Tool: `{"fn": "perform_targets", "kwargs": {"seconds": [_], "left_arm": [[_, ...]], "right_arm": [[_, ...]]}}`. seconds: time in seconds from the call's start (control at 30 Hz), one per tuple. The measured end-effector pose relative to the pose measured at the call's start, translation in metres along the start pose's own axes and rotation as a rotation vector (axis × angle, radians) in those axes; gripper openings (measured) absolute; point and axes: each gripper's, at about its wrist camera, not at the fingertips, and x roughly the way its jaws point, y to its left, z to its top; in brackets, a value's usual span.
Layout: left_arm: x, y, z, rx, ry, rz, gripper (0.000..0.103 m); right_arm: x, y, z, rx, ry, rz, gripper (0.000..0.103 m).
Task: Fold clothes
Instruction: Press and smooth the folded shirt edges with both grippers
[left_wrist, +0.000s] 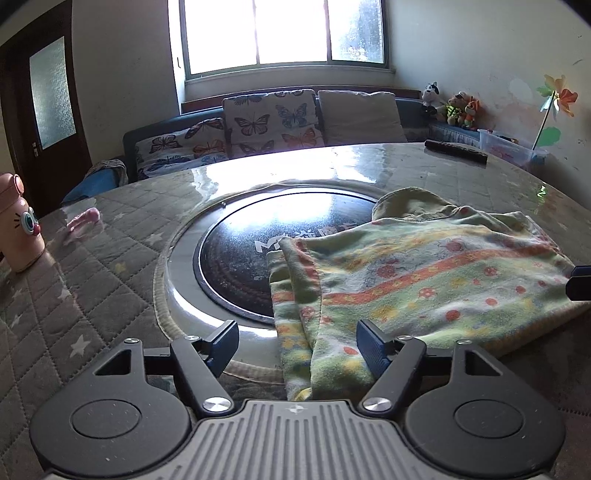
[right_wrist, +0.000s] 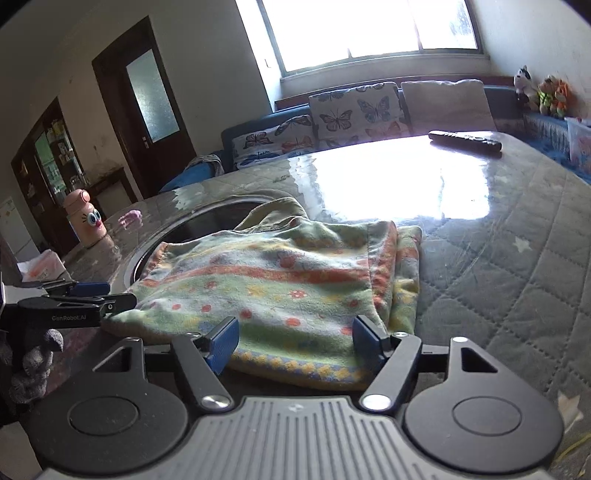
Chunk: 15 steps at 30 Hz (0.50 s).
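Note:
A folded green garment (left_wrist: 424, 280) with orange stripes and small flowers lies on the round table, partly over the black round plate (left_wrist: 236, 254) set in its middle. My left gripper (left_wrist: 299, 341) stands open at the garment's left end. A hanging fold lies between its blue pads (left_wrist: 371, 345), and neither presses on it. My right gripper (right_wrist: 295, 341) is open too, over the near hem of the garment (right_wrist: 280, 280), close to its right folded edge. The left gripper (right_wrist: 88, 295) shows at the garment's left corner in the right wrist view.
A pink cartoon-faced bottle (left_wrist: 20, 232) and a small pink item (left_wrist: 83, 219) sit on the quilted table cover (left_wrist: 92, 295) to the left. A black remote (left_wrist: 456, 151) lies at the far edge. A sofa with butterfly cushions (left_wrist: 273, 123) stands behind the table.

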Motion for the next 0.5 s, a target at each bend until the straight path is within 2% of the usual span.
{"fn": "perform_targets", "kwargs": {"seconds": [0.23,0.5], "left_arm": [[0.014,0.006,0.019,-0.007,-0.009,0.037,0.073],[0.037,0.021,0.026,-0.016,0.034,0.096,0.073]], "right_arm": [[0.011,-0.002,0.016,-0.018,-0.017,-0.002,0.07],[0.026,-0.014,0.027,0.008,0.001,-0.021,0.07]]}}
